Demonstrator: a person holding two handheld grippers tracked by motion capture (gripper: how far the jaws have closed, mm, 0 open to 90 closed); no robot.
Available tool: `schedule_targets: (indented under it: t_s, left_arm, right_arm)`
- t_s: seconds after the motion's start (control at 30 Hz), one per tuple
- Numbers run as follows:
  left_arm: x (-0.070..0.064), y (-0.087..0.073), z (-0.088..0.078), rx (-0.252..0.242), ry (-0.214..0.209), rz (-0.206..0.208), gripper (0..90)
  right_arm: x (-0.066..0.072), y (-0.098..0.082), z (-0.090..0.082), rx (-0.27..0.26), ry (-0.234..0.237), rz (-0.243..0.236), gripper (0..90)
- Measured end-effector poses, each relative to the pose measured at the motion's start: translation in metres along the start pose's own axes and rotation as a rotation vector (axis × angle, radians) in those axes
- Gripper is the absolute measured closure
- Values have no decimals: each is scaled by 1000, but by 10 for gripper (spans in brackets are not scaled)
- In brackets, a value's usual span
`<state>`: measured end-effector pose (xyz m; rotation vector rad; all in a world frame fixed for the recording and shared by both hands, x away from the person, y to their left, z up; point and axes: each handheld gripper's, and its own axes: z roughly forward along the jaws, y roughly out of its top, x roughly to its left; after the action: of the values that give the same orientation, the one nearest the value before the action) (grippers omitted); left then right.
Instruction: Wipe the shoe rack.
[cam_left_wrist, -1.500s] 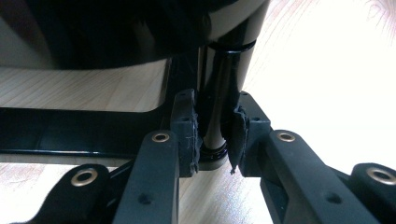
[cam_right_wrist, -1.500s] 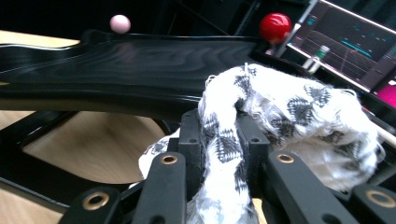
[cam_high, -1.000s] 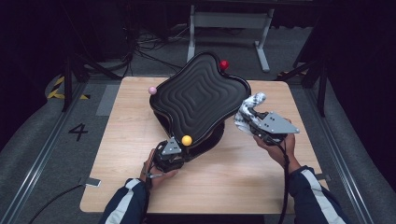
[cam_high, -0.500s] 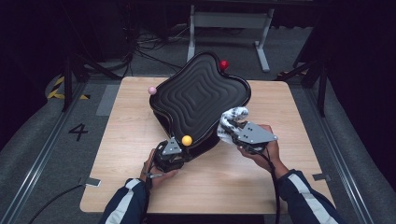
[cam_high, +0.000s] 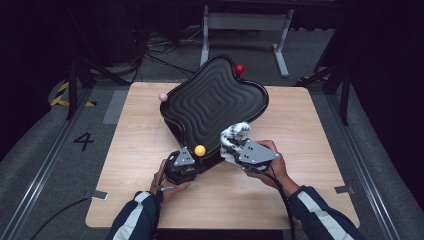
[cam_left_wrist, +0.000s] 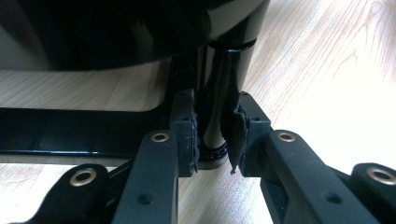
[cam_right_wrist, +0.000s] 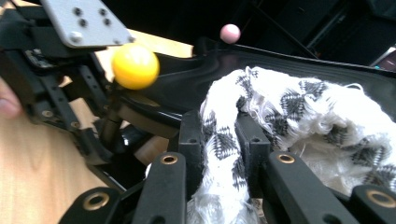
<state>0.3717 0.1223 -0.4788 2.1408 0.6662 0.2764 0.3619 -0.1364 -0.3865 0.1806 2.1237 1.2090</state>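
Right gripper (cam_high: 239, 150) carried bunched cloth (cam_high: 233, 138) onto tray (cam_high: 215, 102).

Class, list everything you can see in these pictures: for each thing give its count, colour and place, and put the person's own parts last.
Tray: one, black, ribbed, tilted on its stand at mid-table.
Balls: three on the tray's rim; yellow near, pink left, red far.
Post: one, black, under the tray.
Cloth: one, white with black pattern, on the tray's near edge.
Table: one, light wood.
Left gripper: black, shut on the post.
Right gripper: black, shut on the cloth.
Sleeves: two, dark blue with white stripes, bottom edge.
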Motion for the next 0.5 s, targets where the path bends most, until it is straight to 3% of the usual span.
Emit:
schedule_targets:
  t_s: [0.5]
  left_arm:
    - [0, 0, 0, 1, 0, -3, 734]
  right_arm:
    - [32, 11, 13, -7, 101, -68, 760]
